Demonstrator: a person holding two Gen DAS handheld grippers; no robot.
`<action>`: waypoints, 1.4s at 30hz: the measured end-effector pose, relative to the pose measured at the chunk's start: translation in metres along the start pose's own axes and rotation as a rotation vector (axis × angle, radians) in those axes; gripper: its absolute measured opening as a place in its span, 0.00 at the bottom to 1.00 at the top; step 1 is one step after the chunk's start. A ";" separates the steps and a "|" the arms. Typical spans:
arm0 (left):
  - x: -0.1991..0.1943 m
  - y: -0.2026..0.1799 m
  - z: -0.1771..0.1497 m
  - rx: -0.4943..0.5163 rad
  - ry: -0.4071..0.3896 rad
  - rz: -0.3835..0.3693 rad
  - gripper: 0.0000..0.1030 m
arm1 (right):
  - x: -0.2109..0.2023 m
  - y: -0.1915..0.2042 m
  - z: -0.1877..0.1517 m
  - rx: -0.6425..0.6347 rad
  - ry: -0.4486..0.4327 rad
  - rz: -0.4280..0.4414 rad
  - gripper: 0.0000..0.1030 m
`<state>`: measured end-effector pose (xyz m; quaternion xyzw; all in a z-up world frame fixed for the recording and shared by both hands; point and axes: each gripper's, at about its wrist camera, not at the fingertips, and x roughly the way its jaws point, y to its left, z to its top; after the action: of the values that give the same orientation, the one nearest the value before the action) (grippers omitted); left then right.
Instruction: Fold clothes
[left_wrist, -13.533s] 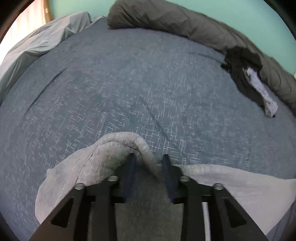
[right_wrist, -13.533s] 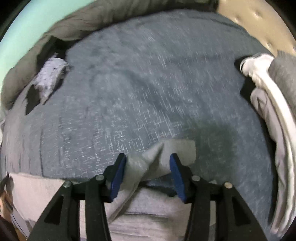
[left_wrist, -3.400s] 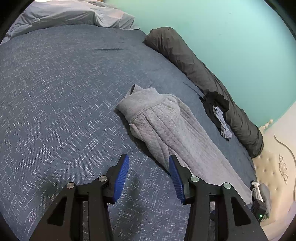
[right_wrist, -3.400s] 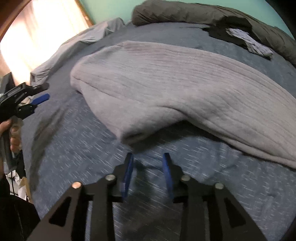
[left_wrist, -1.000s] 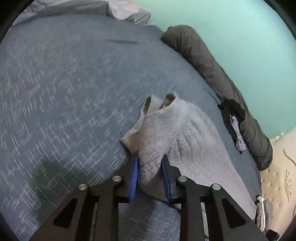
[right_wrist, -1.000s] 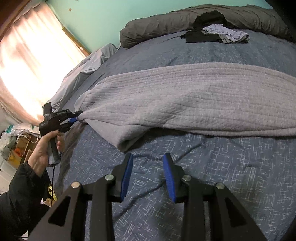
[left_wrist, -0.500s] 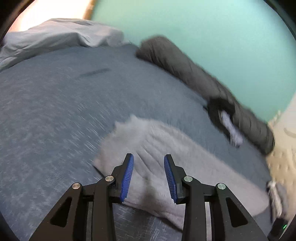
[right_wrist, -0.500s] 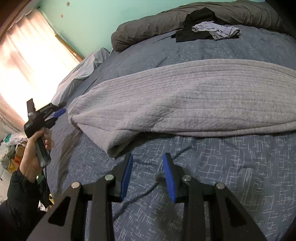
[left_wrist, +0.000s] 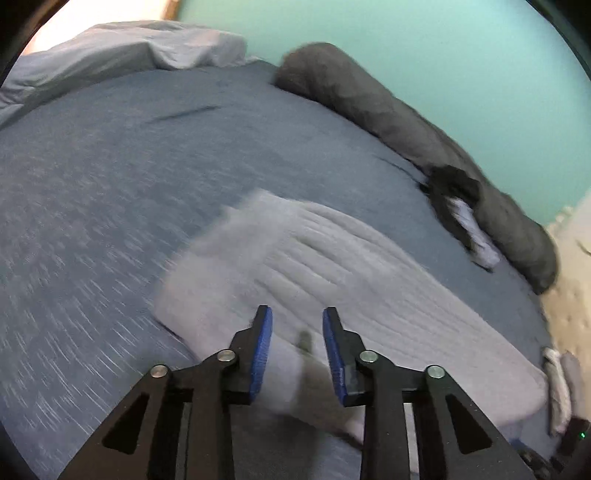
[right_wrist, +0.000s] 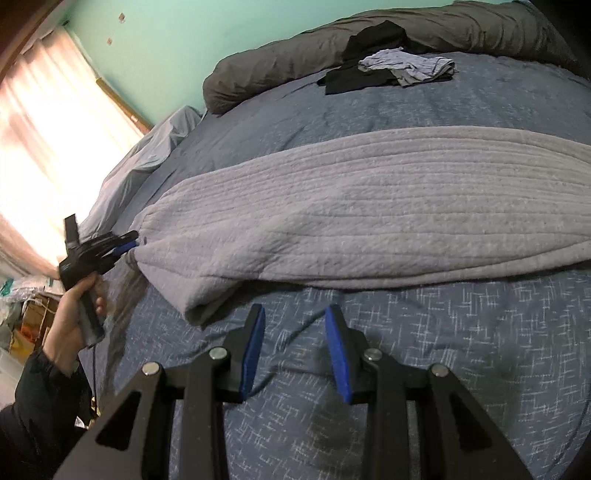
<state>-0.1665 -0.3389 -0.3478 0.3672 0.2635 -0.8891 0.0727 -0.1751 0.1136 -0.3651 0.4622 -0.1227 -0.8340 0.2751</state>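
My left hand-held gripper (left_wrist: 297, 338) has let go of the grey trousers (right_wrist: 369, 206) and now stands open above them. My right hand-held gripper (right_wrist: 295, 343) stays open over the bed (right_wrist: 461, 350), so the long fold lies finished, I think.

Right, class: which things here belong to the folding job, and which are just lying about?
Job in hand:
grey ribbed garment
left gripper, open
right gripper, open

Lying about:
dark rolled duvet
black clothes
small grey garment
pale bedding
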 end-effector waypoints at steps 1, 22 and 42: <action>-0.001 -0.010 -0.005 0.028 0.019 -0.036 0.41 | 0.001 0.000 0.001 0.005 -0.003 0.002 0.33; 0.041 -0.068 -0.054 0.327 0.165 0.026 0.47 | -0.010 -0.009 0.008 0.038 -0.024 -0.002 0.33; -0.007 -0.067 -0.036 0.253 -0.018 0.064 0.70 | -0.176 -0.284 0.038 0.512 -0.217 -0.470 0.55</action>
<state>-0.1602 -0.2637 -0.3365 0.3738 0.1368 -0.9156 0.0566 -0.2311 0.4453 -0.3505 0.4403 -0.2466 -0.8610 -0.0635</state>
